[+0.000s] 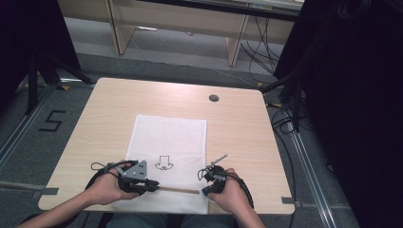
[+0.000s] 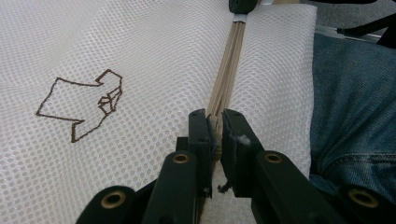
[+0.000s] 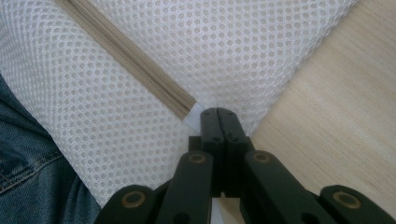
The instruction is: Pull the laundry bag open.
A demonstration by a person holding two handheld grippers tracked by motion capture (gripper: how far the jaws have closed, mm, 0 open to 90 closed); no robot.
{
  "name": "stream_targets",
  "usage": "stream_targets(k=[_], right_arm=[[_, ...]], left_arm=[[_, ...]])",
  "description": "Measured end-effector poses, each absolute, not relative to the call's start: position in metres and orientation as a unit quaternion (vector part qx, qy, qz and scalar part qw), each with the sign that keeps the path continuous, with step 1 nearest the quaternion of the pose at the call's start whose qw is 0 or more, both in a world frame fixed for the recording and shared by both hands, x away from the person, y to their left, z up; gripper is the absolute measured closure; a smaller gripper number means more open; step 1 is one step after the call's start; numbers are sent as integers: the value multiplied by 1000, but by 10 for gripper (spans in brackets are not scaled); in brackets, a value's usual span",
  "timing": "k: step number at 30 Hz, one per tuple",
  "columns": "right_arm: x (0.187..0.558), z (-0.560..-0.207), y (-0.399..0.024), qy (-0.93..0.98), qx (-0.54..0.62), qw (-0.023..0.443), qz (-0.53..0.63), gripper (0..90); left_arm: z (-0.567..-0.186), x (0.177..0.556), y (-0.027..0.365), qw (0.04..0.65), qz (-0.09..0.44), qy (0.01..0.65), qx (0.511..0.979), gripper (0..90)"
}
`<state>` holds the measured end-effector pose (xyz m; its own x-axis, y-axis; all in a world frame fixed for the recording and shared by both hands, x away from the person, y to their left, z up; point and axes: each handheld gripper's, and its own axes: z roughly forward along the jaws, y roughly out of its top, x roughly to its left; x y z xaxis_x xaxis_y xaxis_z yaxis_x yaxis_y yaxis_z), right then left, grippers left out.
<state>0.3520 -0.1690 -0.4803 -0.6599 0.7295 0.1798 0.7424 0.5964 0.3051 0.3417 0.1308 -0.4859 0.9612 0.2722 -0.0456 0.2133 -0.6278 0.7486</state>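
Mesh bag (image 1: 171, 142) lay flat on table (image 1: 237, 118), near edge hanging toward person's lap. Left gripper (image 2: 215, 123) jaws nearly together, pinching zipper (image 2: 229, 70) at pull end. Right gripper (image 3: 218, 116) jaws pressed together on white end tab at bag's corner. Step judged: sliding zipper. Doing it well called for right gripper anchoring corner, keeping tape taut, left pulling straight along teeth, low, no twist. Zipper's long axis ran left-right along near edge; bag's long axis pointed away from person

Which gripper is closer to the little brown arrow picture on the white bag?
Left. The left gripper sits just beside the arrow picture on the mesh bag; the right gripper pinches the bag's far corner.
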Motion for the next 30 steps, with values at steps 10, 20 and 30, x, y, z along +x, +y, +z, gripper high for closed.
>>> stream_targets(k=[10, 20, 30], right_arm=[[353, -481, -170, -896, -406, 17, -181, 900], [353, -481, -170, -895, -406, 14, -182, 900], [353, -481, -170, -895, -406, 15, -182, 900]], left_arm=[[-488, 342, 147, 404, 41, 151, 901, 821], [-486, 342, 149, 400, 48, 145, 904, 821], [-486, 340, 155, 410, 36, 156, 898, 821]])
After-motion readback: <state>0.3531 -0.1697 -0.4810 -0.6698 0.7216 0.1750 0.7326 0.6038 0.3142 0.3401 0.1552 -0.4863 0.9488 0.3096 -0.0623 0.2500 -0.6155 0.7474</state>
